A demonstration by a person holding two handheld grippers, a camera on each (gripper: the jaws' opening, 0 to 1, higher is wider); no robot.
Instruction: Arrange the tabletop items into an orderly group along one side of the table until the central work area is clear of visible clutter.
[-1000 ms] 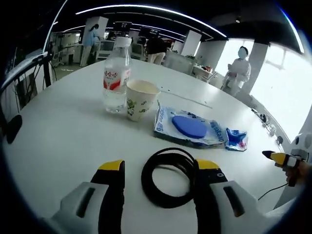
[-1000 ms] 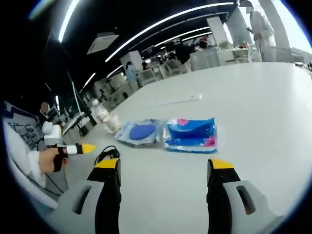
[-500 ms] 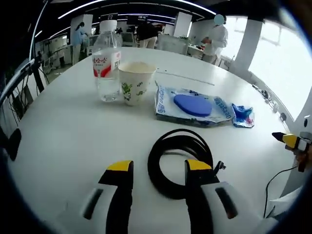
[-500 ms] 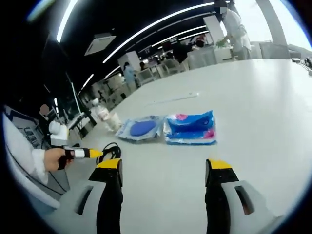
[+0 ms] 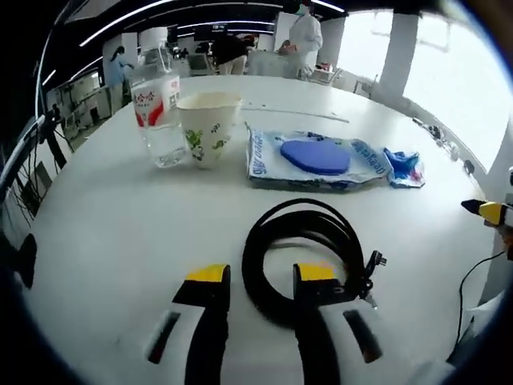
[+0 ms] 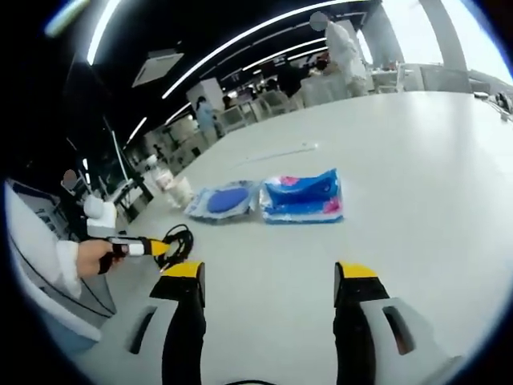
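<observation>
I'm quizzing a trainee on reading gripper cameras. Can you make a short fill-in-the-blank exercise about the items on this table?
1. The left gripper has its jaws astride the rim of the coiled black ____.
2. The water bottle stands right beside the paper ____.
3. The round pad in the clear packet is coloured ____.
4. The right gripper has its jaws ____, with nothing between them.

Missing words: cable; cup; blue; open

Legible text, my left gripper view: water bottle (image 5: 158,108), far left on the desk, red-and-white label with characters too blurred to read. Blue-and-white packet (image 5: 317,157), white lettering along its edges, unreadable. Paper cup (image 5: 208,127): green pattern, no words made out.
</observation>
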